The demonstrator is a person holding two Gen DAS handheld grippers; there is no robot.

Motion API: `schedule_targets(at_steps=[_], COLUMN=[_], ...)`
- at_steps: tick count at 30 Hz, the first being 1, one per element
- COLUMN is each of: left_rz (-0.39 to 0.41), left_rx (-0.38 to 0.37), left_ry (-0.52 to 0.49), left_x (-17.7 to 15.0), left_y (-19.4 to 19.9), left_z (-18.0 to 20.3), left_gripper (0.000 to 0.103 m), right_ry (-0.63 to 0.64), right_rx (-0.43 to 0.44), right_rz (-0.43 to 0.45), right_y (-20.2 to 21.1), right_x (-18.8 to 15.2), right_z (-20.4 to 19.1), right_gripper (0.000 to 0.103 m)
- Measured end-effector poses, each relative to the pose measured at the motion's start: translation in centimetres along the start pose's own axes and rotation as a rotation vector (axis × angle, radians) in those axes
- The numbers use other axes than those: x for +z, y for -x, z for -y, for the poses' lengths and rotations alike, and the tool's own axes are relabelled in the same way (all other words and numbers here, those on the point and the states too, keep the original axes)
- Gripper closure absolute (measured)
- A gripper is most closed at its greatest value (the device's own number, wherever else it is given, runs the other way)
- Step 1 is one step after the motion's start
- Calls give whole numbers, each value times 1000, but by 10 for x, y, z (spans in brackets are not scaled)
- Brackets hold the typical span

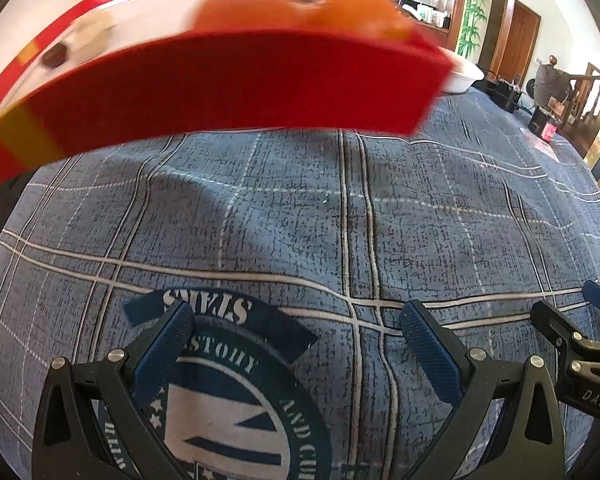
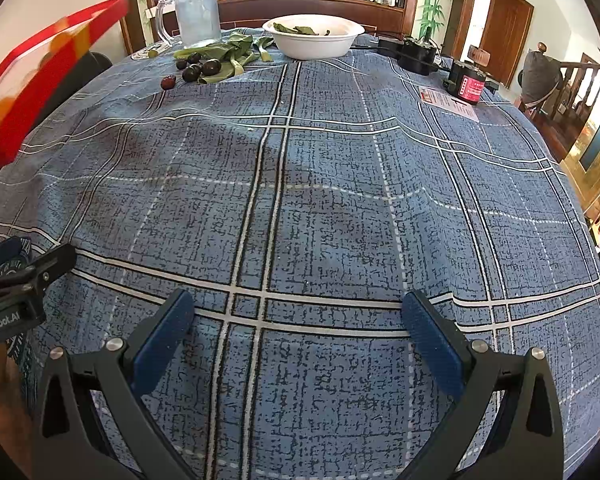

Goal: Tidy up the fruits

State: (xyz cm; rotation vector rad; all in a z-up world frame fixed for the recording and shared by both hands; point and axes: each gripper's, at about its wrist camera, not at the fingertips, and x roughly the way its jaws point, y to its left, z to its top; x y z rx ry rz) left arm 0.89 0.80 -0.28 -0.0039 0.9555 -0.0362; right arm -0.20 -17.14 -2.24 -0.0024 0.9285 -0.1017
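Note:
A red box (image 1: 236,84), blurred by motion, is in the air above the table and fills the top of the left wrist view; several orange fruits (image 1: 240,10) and a small dark fruit (image 1: 55,56) lie in it. The same red box (image 2: 40,68) shows at the left edge of the right wrist view. Dark plums (image 2: 204,69) and a red date (image 2: 168,82) lie on the cloth at the far left, beside green leaves (image 2: 228,54). My left gripper (image 1: 296,320) and right gripper (image 2: 298,310) both stand open and empty, low over the cloth.
A blue plaid cloth (image 2: 340,200) covers the table. At the far edge stand a white bowl (image 2: 314,38) with leaves and a glass mug (image 2: 194,14). Black devices (image 2: 416,54), a black and pink can (image 2: 466,82) and a card (image 2: 448,102) lie at the far right.

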Motion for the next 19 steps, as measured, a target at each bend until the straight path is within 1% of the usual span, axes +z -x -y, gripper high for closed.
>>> schedule_targets(at_steps=[19], left_rz=[-9], left_rx=[4], left_ry=[10], left_x=[0], left_y=[0], left_z=[2], left_gripper=[1], right_ry=[7], right_rx=[-9], right_rz=[2], right_y=[0], right_x=[0], right_z=[-1], right_gripper=[0])
